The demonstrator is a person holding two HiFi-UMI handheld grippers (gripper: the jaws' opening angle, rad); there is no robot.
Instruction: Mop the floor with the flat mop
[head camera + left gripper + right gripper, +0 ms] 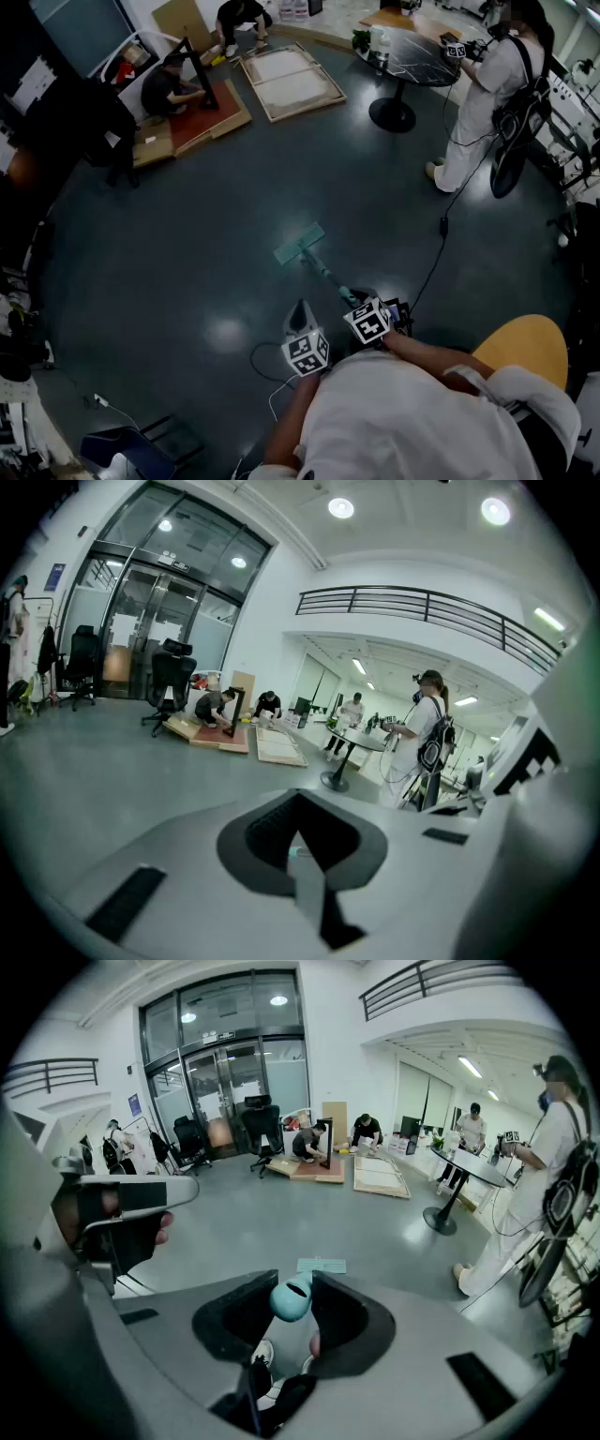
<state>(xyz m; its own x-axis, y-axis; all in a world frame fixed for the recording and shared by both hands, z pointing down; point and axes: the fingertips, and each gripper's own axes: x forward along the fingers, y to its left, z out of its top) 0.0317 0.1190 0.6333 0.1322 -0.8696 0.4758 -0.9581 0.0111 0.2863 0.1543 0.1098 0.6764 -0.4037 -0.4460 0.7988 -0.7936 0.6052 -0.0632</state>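
The flat mop's teal head (300, 243) lies flat on the dark floor in front of me, and its handle (328, 274) slants back to my right gripper (357, 300). In the right gripper view the jaws are shut on the teal handle end (291, 1299), with the mop head (321, 1265) beyond it on the floor. My left gripper (298, 317) hangs just left of the handle, apart from it, jaws together and empty. Through its narrow slit in the left gripper view (302, 874) only floor and a speck of teal show.
A person in white (473, 103) stands at the right beside a round black table (412, 58), a cable (433, 267) trailing across the floor. People kneel by flat wooden panels (291, 80) at the back left. A yellow seat (525, 347) is near my right side.
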